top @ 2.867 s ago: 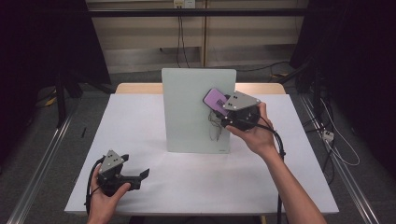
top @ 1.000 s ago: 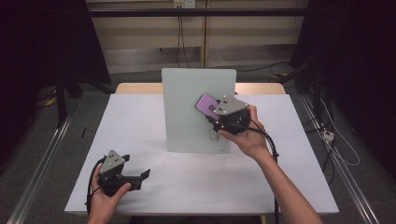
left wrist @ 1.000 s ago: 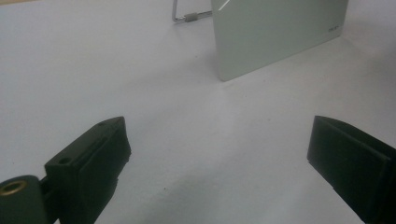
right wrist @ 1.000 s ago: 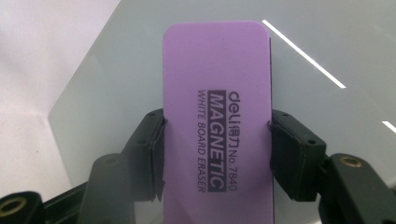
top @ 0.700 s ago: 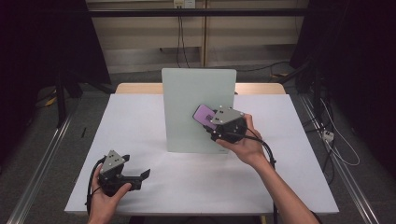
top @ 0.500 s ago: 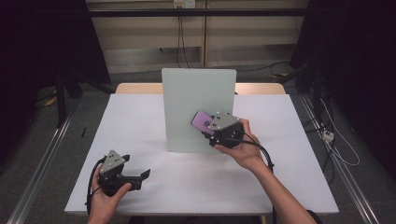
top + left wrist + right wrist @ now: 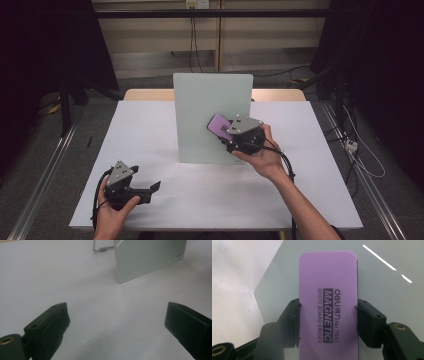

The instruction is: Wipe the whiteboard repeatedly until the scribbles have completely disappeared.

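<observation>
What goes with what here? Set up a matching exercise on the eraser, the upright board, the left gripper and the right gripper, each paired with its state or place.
Things:
1. eraser
2. board
3. left gripper
4. right gripper

States:
A. open above the white table
B. purple, printed MAGNETIC
C. shut on the eraser
D. pale green, standing upright

Pairs: 1-B, 2-D, 3-A, 4-C

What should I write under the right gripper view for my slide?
Right gripper clamps a purple whiteboard eraser against an upright pale board.
</observation>
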The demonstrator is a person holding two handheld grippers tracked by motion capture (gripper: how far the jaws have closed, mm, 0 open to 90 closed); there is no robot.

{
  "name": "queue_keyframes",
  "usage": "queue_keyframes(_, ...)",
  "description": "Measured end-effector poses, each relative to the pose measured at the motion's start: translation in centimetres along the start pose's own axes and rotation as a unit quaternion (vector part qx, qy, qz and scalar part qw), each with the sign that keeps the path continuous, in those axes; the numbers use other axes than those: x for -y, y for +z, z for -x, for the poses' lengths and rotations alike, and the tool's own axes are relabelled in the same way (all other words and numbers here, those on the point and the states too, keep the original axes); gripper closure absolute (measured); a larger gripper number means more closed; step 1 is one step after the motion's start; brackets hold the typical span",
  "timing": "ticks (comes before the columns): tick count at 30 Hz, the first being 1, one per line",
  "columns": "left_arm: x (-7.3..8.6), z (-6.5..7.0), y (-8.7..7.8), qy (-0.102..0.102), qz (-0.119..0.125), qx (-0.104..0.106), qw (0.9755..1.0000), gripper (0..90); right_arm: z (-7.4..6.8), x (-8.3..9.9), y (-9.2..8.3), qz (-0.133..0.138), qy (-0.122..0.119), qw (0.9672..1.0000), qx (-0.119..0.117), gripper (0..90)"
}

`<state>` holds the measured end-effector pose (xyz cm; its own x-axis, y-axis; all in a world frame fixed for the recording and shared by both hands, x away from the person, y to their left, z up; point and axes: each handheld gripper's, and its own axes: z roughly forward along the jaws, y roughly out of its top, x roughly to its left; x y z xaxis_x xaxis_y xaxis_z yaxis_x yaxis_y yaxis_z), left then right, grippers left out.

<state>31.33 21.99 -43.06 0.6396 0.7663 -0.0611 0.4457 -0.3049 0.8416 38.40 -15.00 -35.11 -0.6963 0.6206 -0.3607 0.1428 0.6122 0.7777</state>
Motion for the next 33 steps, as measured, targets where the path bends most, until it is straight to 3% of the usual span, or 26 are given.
queue_keyframes(21, 0.0, 0.0, 0.0, 0.001, -0.001, 0.0, 1.0, 5.4, 4.1, -2.4, -2.8, 0.03, 0.022, 0.9974, 0.062, 42.1)
queue_keyframes(25, 0.0, 0.0, -0.1, 0.003, -0.004, 0.0, 1.0, 5.5, 3.8, -2.3, -2.8, 0.027, 0.015, 0.9971, 0.07, 42.1)
queue_keyframes(33, 0.0, 0.1, 0.0, 0.004, -0.003, 0.0, 1.0, 5.4, 2.3, -0.6, -2.2, 0.016, 0.011, 0.9981, 0.059, 42.2)
